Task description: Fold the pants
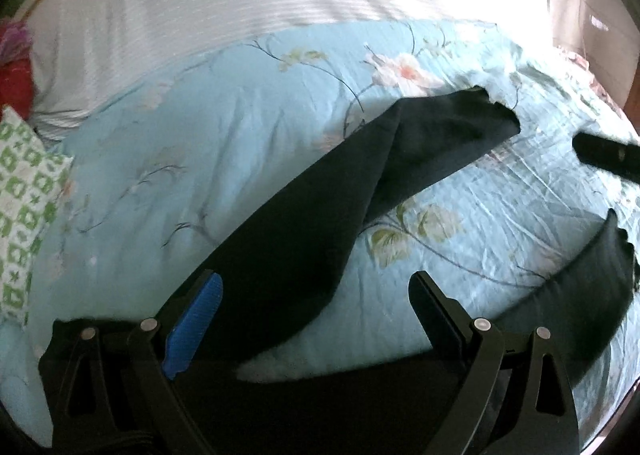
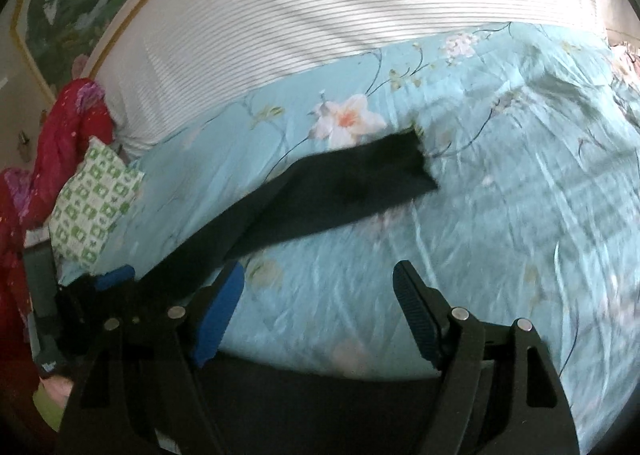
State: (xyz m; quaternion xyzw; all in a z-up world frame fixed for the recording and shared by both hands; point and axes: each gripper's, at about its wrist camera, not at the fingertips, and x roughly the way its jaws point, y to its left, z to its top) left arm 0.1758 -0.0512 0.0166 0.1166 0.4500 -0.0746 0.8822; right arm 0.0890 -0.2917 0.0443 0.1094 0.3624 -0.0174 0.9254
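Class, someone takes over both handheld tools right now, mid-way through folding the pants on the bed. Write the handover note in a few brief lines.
Left tool: open, nothing gripped; the black pants lie under and ahead of it.
Right tool: open, empty, over bare floral quilt.
Pants: spread on the quilt, one leg stretched toward the striped headboard, another part lying off to the right in the left wrist view.
Done: pants laid out; no tidy fold visible.
Left: bring the legs together, then fold lengthwise.
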